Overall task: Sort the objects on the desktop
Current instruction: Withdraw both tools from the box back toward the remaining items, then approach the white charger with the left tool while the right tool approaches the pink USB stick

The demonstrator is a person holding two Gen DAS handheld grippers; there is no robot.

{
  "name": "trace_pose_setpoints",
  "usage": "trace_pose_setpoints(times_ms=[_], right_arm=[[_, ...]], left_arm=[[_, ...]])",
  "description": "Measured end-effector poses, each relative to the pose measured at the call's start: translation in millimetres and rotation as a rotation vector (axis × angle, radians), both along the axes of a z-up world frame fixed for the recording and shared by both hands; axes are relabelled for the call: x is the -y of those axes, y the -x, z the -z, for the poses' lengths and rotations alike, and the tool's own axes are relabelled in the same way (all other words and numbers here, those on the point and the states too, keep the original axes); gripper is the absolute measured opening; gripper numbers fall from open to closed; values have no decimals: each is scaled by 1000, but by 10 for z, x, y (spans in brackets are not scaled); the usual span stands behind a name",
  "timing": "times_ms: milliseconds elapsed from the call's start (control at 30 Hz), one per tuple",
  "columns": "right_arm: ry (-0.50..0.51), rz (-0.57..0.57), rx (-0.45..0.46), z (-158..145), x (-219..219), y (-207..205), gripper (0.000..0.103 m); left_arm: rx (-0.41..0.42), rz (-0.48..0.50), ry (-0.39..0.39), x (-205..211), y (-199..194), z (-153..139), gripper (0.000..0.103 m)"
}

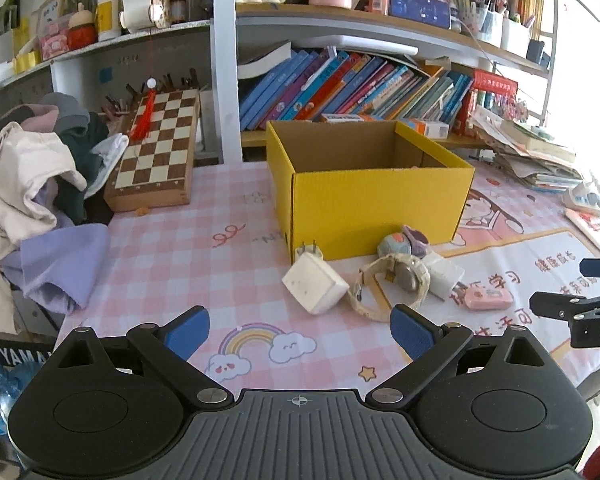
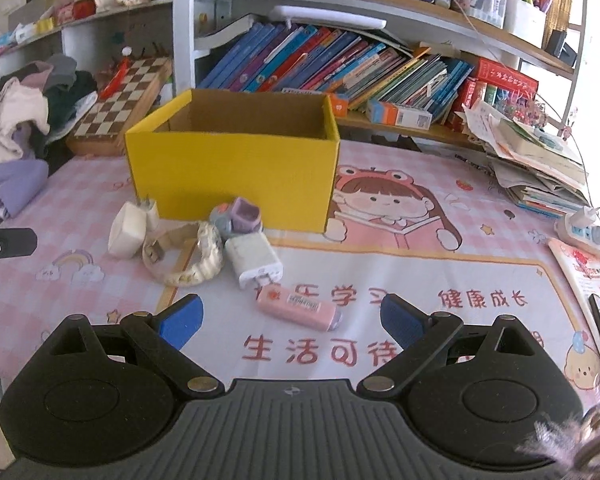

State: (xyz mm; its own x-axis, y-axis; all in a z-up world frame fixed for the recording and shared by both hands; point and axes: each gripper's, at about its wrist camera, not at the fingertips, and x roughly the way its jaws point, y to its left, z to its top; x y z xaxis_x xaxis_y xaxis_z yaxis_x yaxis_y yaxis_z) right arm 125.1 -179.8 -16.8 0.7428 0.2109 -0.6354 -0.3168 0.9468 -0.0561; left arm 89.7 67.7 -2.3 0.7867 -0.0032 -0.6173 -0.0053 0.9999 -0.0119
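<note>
An open yellow cardboard box point(image 1: 364, 196) point(image 2: 236, 168) stands on the pink desk mat. In front of it lie a white plug charger point(image 1: 314, 282) point(image 2: 128, 230), a cream wristwatch point(image 1: 396, 284) point(image 2: 196, 256), a small purple and blue toy point(image 1: 404, 240) point(image 2: 238, 216), a second white charger point(image 1: 446, 274) point(image 2: 254, 260) and a pink eraser point(image 1: 488, 298) point(image 2: 298, 306). My left gripper point(image 1: 300, 336) is open and empty, just short of the white plug charger. My right gripper point(image 2: 292, 320) is open and empty, with the pink eraser between its fingers' line.
A folded chessboard point(image 1: 156, 148) and a heap of clothes point(image 1: 32, 200) lie at the left. Shelves of books point(image 1: 352, 88) run behind the box. A paper stack point(image 2: 540, 156) and a power strip point(image 2: 584, 228) sit at the right.
</note>
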Motion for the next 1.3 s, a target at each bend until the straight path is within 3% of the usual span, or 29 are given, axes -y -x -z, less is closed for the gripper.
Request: trace_pose_setpoints(times_ms=[500, 1300], right_arm=[[48, -57, -83, 200, -208, 76, 96], [70, -53, -97, 228, -181, -75, 97]], left_arm=[[-60, 60, -32, 145, 49, 195, 99], [-78, 101, -57, 290, -111, 256, 99]])
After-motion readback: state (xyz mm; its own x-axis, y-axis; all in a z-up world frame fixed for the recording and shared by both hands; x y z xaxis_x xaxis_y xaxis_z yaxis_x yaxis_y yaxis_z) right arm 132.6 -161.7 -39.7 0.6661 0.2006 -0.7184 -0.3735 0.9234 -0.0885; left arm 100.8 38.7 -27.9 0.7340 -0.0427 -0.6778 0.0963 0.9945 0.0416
